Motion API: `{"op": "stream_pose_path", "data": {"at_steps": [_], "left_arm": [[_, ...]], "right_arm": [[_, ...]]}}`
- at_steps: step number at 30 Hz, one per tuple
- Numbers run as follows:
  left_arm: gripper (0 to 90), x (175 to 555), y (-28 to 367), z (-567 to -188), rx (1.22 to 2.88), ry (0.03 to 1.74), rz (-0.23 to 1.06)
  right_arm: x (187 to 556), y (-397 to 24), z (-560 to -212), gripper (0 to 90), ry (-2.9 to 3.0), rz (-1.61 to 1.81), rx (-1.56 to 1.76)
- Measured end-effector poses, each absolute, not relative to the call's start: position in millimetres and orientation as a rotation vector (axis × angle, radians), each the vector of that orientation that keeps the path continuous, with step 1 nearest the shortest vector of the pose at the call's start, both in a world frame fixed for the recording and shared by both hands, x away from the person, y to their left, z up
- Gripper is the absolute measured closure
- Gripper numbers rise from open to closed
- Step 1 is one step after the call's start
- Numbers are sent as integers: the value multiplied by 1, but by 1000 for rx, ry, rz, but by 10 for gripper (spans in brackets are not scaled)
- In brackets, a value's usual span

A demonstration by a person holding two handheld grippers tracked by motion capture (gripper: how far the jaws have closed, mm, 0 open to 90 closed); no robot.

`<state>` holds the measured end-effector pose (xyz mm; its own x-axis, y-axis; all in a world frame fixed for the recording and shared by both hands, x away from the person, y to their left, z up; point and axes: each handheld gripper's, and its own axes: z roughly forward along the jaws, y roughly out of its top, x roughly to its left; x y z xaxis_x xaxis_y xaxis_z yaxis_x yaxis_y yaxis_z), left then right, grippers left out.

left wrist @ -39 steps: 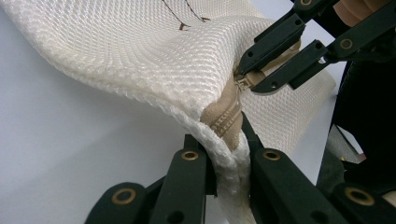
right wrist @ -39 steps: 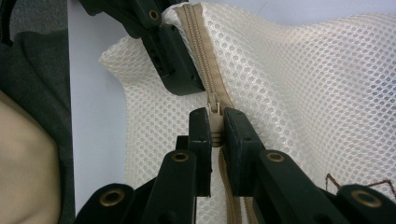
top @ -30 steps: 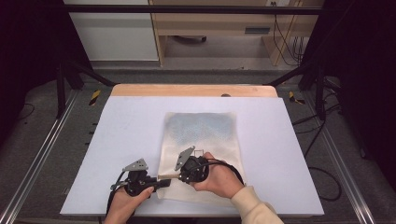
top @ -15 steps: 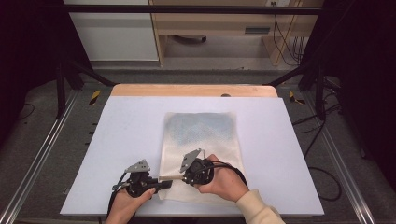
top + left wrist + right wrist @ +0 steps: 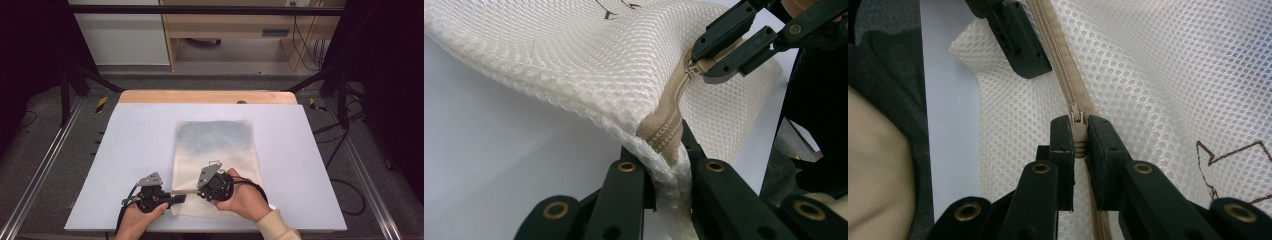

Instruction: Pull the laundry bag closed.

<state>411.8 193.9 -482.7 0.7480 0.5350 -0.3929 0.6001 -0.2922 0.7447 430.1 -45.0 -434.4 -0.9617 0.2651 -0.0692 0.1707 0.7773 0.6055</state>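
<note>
A cream mesh zip bag lies flat on the white table, its tan zipper along the near edge. My left gripper is shut on the bag's near-left corner, right at the zipper's end, and lifts it a little. My right gripper is shut on the tan zipper pull. In the left gripper view the right gripper pinches the pull just beyond the corner. The two grippers sit close together, facing each other along the zipper.
The table's front edge runs just under both hands. A wooden strip borders the far side. Metal rails and black frame posts flank the table, with cables on the floor at the right.
Both hands have shifted slightly toward the near edge with the bag's corner. The grips have not changed.
</note>
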Motion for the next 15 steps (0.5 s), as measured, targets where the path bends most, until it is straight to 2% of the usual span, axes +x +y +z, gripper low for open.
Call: {"op": "stream_pose_path", "data": {"at_steps": [15], "left_arm": [[847,412,193,-481,1967,848,-71]], "right_arm": [[422,-62,-441,822,2728,1038,371]]}}
